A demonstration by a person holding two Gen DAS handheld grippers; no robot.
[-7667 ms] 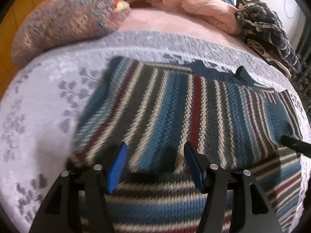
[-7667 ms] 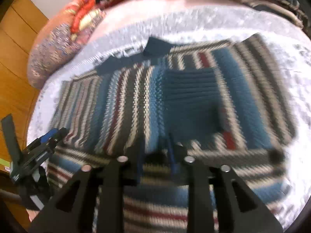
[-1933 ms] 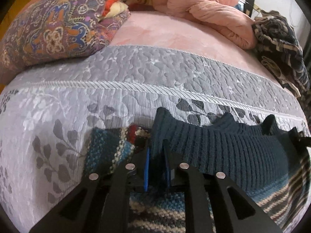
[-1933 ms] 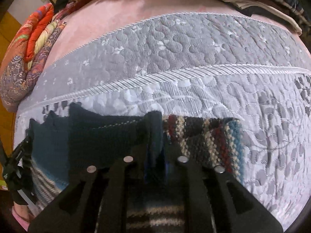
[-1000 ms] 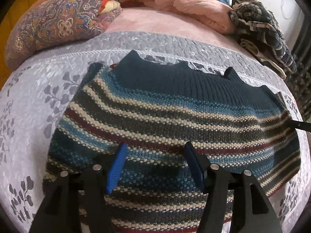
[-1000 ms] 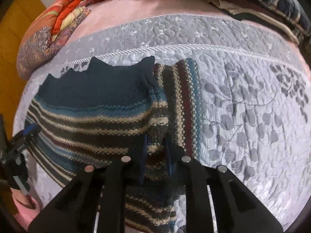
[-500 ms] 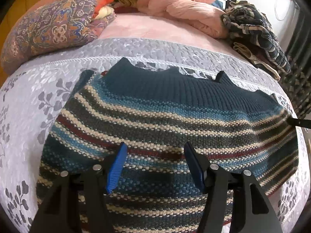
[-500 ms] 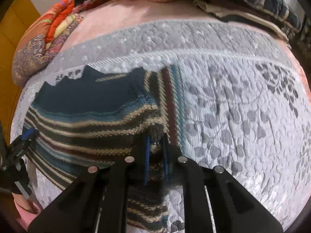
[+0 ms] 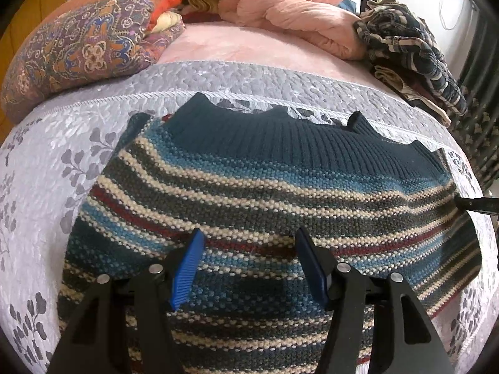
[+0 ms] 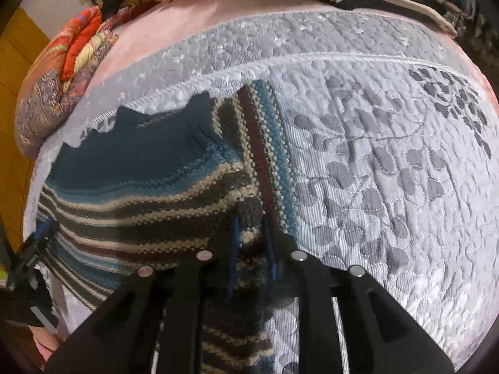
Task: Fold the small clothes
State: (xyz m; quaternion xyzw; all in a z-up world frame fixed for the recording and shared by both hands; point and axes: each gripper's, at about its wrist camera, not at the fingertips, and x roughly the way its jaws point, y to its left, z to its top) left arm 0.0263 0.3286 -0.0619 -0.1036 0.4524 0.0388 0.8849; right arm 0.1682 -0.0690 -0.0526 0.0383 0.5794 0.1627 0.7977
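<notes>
Left hand-held gripper (image 9: pixel 249 261) spread above sweater (image 9: pixel 265 193), right hand-held gripper (image 10: pixel 252 246) pinching its edge, seen right-wrist only

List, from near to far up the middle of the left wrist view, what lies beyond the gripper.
Left gripper → striped sweater → grey quilted bedspread → pink sheet → pink duvet.

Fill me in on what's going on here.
A person with a tool in each hand is folding a striped sweater on a grey bedspread. The right tool is pinching a bunched edge of the sweater at its right side. The left tool hovers open above the sweater, gripping nothing.
</notes>
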